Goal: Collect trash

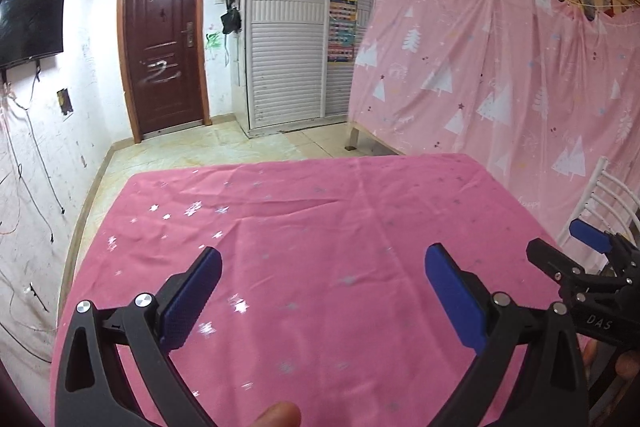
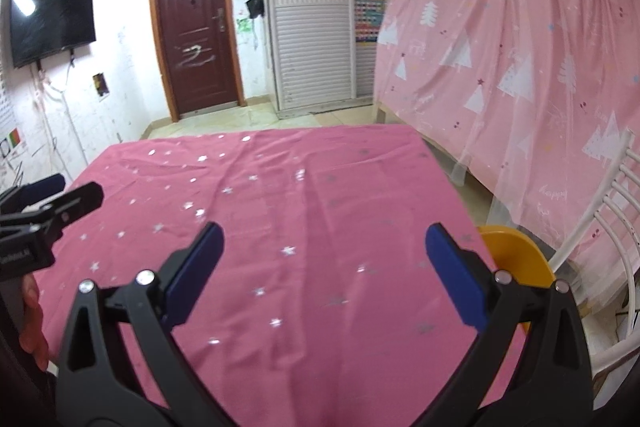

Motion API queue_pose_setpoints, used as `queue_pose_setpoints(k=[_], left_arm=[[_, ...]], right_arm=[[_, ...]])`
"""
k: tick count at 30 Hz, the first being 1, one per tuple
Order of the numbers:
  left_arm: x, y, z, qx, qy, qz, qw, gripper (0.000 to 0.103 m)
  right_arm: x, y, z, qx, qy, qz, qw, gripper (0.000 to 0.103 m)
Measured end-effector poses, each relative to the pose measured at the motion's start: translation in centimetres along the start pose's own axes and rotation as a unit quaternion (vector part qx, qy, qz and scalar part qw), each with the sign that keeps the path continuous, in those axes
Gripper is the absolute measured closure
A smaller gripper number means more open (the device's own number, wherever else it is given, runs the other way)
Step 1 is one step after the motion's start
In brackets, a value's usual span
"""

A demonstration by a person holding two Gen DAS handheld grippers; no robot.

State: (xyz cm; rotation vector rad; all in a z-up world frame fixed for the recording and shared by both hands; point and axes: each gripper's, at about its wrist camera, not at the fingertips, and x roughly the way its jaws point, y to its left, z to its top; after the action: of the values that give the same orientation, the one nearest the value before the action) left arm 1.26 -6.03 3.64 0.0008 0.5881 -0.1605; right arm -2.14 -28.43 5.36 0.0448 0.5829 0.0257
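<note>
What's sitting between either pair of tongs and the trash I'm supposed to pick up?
Nothing can be judged, because no trash shows in either view. Both the left tongs and the right tongs hang open over the pink tablecloth, which looks bare. A yellow object sits past the table's right edge.

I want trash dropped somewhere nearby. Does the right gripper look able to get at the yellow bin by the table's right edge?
Probably yes: the right gripper is open and empty, the yellow bin sits just beyond its right finger, and nothing lies between them.
</note>
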Motion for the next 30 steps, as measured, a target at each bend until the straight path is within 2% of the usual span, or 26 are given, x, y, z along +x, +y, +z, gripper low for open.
queue_pose_setpoints(k=[10,30], left_arm=[[0.2,2.8,-1.8,-0.008,0.014,0.01,0.9998,0.008],[0.8,3.6,-2.1,-0.021,0.023,0.005,0.9995,0.008]], right_arm=[[-0.5,1.7,-0.8,-0.017,0.007,0.008,1.0,0.006],[-0.4,2.7,-1.5,-0.03,0.01,0.008,0.999,0.006]])
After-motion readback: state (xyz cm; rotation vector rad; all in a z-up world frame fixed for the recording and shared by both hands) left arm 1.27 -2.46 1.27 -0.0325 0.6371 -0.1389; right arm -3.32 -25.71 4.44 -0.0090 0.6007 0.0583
